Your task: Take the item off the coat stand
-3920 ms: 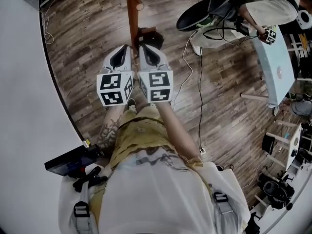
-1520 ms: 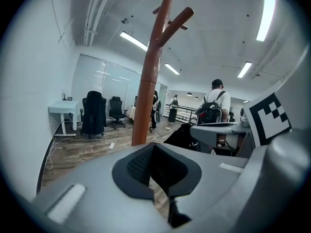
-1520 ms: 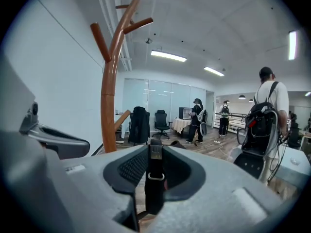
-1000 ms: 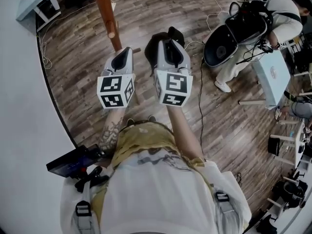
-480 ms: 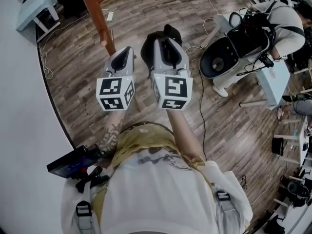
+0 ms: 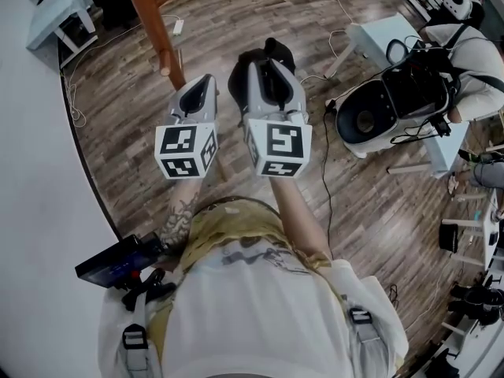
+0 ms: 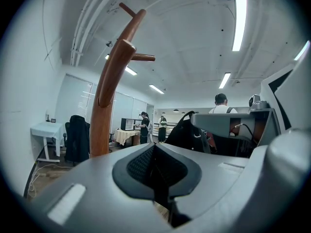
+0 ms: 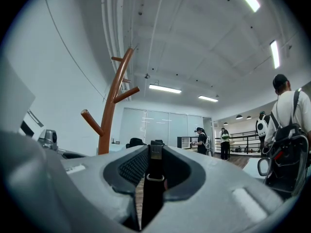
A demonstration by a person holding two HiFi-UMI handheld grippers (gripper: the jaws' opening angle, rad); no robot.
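Note:
The brown wooden coat stand (image 6: 153, 26) rises at the upper left, apart from both grippers; its pegs (image 7: 127, 52) look bare. My right gripper (image 6: 268, 60) is shut on the black strap (image 8: 153, 178) of a black bag (image 6: 239, 79), and the bag hangs under the gripper, clear of the stand (image 8: 111, 110). A small metal ring sits on the strap between the pads. My left gripper (image 6: 206, 82) is held beside the right one, a little nearer the stand. Its pads meet in the left gripper view (image 7: 154, 166), with nothing between them.
A person with a black pack (image 6: 409, 93) bends over at the right beside a light blue table (image 6: 382, 34). Cables (image 6: 324, 172) trail over the wooden floor. A white wall (image 6: 39, 211) curves along the left, and a small pale table (image 6: 55, 6) stands at the top left.
Both grippers were at the stand's pole at first; the right one has come away with the black bag. Over the last second the grippers hold still, and the person at the right has moved.

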